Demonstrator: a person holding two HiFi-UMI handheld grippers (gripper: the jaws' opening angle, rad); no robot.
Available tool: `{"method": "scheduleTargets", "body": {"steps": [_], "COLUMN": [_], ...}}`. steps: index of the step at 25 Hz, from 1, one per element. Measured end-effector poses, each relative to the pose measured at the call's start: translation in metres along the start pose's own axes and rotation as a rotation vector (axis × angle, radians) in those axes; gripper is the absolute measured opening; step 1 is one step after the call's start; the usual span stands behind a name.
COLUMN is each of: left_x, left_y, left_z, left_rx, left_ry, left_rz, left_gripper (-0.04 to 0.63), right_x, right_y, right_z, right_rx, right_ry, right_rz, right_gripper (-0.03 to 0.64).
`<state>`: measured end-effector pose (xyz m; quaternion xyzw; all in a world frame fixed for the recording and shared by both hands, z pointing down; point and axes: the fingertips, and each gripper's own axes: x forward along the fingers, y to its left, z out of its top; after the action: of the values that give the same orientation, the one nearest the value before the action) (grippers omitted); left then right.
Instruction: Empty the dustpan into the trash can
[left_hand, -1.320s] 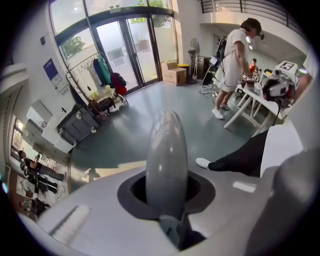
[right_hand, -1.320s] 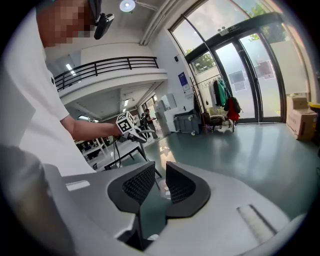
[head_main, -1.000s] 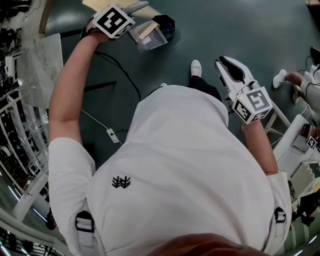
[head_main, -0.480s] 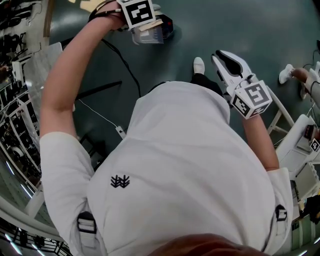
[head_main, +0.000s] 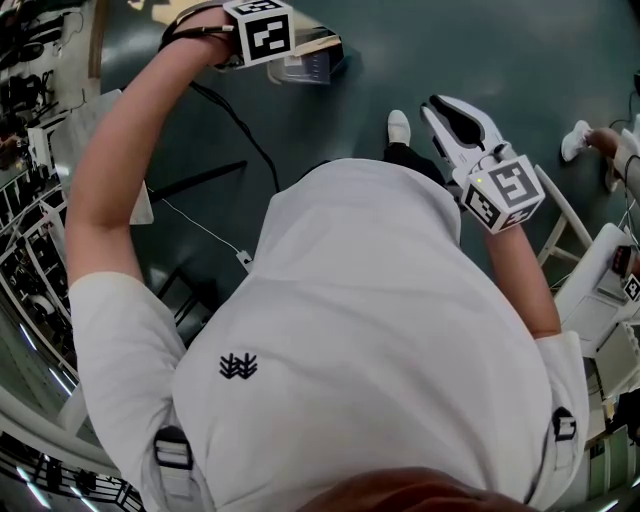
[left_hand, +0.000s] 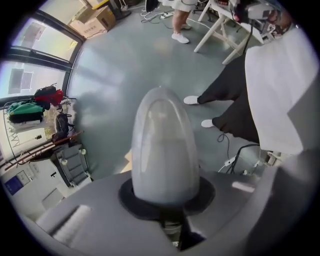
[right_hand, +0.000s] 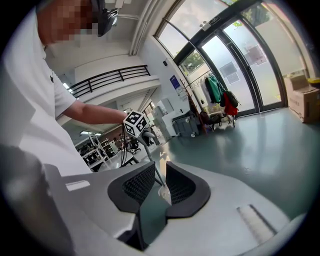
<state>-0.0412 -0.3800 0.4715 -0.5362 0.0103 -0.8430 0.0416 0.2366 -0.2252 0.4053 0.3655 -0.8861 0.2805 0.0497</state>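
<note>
While near dustpan (head_main: 305, 66), black cable (head_main: 244, 132) underfoot.

the dustpan (head_main: 305, 62) at your twelve o'clock is clear glossy plastic, its handle (left_hand: 162, 145) smooth matt grey; your right gripper (right_hand: 160, 177) has black, rough-meshed pads (right_hand: 140, 186); floor (head_main: 520, 50) glossy.

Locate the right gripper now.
Head view, right side: the right gripper hangs over the floor just right of the white shoe, tongs open and empty.
</note>
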Motion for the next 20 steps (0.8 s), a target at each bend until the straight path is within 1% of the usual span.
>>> {"method": "scheduleTargets", "body": {"steps": [4, 10, 15, 20], "left_x": [0.003, 0.007, 0.011, 0.013], "left_y": [-0.01, -0.016, -0.02, -0.025], "left_z": [-0.009, -0.03, -0.046, -0.06], "left_rx": [-0.015, -0.027, -0.068, -0.091], "left_ry": [0.018, 0.069, 0.066, 0.071], "left_rz": [-0.008, 0.015, 0.026, 0.021], "left_gripper": [0.091, 0.086, 0.086, 0.086], "right_x": [0.0, 0.012, 0.026, 0.036], "right_y": [-0.001, 0.009, 0.022, 0.035], "right_z": [-0.004, -0.002, -0.002, 0.0], "right_rx": [-0.005, -0.04, -0.063, -0.084], "right_ry": [0.006, 0.024, 0.044, 0.058], "right_rz": [0.016, 0.05, 0.082, 0.113], "right_gripper": [0.051, 0.051, 0.051, 0.051]}}
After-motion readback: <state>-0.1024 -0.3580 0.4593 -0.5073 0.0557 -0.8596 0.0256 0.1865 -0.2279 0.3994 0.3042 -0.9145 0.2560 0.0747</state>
